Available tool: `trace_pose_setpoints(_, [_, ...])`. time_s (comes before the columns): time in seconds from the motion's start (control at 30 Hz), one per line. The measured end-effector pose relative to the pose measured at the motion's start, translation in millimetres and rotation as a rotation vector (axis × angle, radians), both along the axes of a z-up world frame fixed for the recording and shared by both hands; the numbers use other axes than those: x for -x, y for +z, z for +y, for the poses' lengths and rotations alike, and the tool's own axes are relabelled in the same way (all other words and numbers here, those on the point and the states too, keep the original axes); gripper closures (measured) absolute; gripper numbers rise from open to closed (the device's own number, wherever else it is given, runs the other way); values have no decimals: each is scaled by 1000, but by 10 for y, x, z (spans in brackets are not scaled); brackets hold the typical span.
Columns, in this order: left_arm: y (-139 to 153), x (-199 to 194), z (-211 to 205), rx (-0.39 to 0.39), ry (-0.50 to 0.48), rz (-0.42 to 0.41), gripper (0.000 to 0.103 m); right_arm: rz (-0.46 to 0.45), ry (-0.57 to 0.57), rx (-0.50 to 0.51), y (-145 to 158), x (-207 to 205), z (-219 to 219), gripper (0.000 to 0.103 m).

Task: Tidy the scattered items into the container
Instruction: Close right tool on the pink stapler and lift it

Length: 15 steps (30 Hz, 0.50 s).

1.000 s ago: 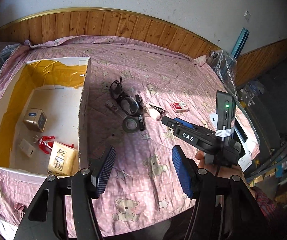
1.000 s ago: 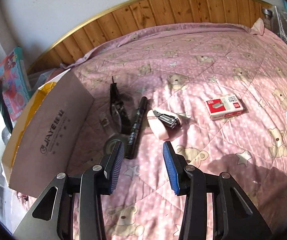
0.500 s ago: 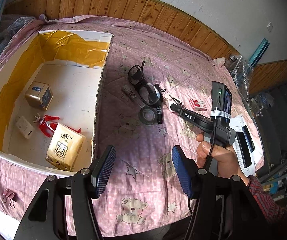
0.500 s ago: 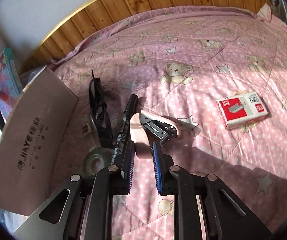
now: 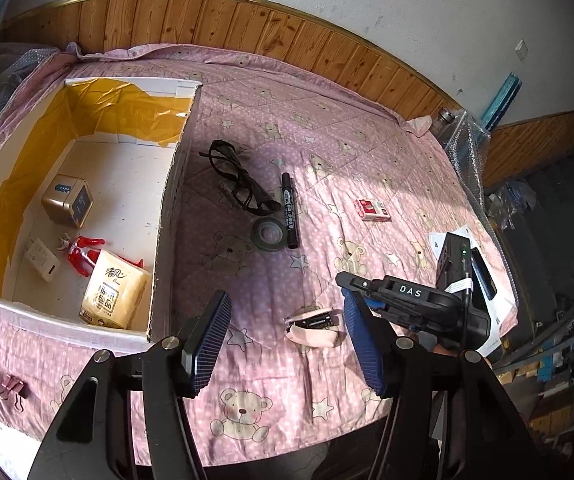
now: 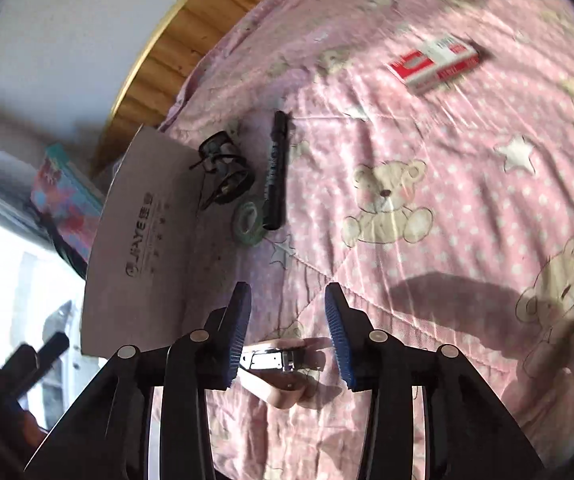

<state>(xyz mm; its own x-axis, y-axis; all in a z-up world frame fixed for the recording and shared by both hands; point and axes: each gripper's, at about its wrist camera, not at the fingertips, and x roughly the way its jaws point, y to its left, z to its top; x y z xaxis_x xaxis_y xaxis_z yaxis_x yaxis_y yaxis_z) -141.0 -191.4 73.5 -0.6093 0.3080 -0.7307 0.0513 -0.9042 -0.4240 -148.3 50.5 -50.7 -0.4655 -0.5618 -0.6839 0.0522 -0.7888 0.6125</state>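
Stapler (image 5: 314,326) now lies on the bed's pink quilt (image 5: 367,168) near the front edge, dropped from the right tool (image 6: 287,336), whose jaws have sprung wide. Left tool (image 5: 287,344) hangs open, empty. It still needs regrasping before reaching the cardboard box (image 5: 163,240).

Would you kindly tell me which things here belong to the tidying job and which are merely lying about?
Part of the job:
cardboard box
pink stapler
black marker
safety glasses
tape roll
staple box
binder clip
right gripper

Just lying about:
bear-print blanket
white paper
bubble wrap
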Motion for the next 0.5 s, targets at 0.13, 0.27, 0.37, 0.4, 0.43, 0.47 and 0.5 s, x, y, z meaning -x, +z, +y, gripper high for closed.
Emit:
trace_pose_setpoints(0.13, [29, -73, -125, -10, 50, 7, 43, 186, 365, -335, 181, -227, -597, 52])
trace_pose_setpoints(0.27, [11, -111, -153, -21, 60, 3, 43, 355, 589, -690, -45, -559, -1031, 52])
trace_pose_setpoints(0.37, [6, -112, -114, -28, 55, 1, 43, 373, 627, -743, -140, -560, -1075, 52])
trace_pose_setpoints(0.4, [11, -114, -104, -30, 52, 4, 43, 353, 606, -705, -123, -500, -1026, 53])
trace_pose_setpoints(0.43, [18, -119, -96, -30, 52, 6, 43, 311, 564, -630, -106, -398, -947, 53])
trace_pose_setpoints(0.47, [21, -123, -97, -29, 55, 8, 43, 248, 504, -516, -82, -264, -836, 53])
trace_pose_setpoints(0.5, [19, -127, -102, -31, 60, 8, 43, 166, 427, -379, -84, -106, -675, 54])
